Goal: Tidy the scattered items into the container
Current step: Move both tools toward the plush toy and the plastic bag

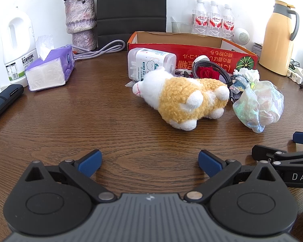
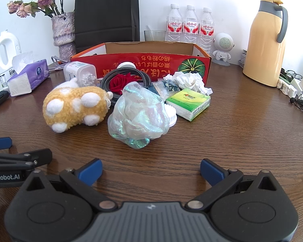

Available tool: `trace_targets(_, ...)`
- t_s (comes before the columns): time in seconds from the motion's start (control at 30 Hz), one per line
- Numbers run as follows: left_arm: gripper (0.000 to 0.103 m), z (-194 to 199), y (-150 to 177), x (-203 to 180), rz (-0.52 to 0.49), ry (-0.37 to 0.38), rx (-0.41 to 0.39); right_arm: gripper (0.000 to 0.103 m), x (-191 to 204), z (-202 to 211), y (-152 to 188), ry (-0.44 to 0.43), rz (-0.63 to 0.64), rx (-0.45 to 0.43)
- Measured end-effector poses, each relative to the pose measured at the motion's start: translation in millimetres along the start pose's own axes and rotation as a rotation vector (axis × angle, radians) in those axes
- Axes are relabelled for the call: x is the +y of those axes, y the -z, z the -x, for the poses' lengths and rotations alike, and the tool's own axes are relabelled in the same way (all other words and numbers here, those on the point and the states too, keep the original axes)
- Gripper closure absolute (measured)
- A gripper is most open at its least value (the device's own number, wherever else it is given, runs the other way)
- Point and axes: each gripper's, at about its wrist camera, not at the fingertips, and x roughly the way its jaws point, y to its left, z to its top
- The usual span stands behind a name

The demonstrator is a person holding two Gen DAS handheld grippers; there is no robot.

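A red cardboard box [image 1: 192, 54] [image 2: 151, 64] stands open at the back of the wooden table. In front of it lie a yellow-and-white plush toy [image 1: 183, 98] [image 2: 74, 104], an iridescent bag [image 1: 258, 104] [image 2: 139, 117], a clear cotton-swab case [image 1: 149, 64] [image 2: 80, 74], a coiled braided cable [image 1: 212, 68] [image 2: 127, 76] around a red rose [image 2: 121, 82], crumpled paper [image 2: 189, 80] and a green tissue pack [image 2: 188, 104]. My left gripper [image 1: 149, 162] and right gripper [image 2: 151, 170] stand open and empty, short of the pile.
A purple tissue box [image 1: 50, 70], a white jug [image 1: 16, 46], a vase of dried flowers [image 1: 80, 22], a black bag [image 2: 107, 14], water bottles [image 2: 189, 24], a yellow thermos [image 2: 266, 42] and a small white speaker [image 2: 223, 48] ring the table. Cables and earphones [image 2: 301, 100] lie far right.
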Motion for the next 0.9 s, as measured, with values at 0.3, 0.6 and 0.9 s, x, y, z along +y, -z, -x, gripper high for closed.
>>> trace_targets(0.3,0.0,-1.1,-0.2,-0.6,-0.003,0.005,0.0,0.0,0.6,0.4,-0.3,0.0,0.002,0.0)
trace_targets(0.6,0.0,-1.2,-0.4,-0.8,-0.003,0.004,0.0,0.0,1.2,0.2,-0.8,-0.002,0.005,0.0)
trace_targets(0.9,0.0,-1.5,-0.4,-2.0,-0.004,0.003,-0.002,0.0,7.2,0.3,-2.8,-0.062,0.07,0.004)
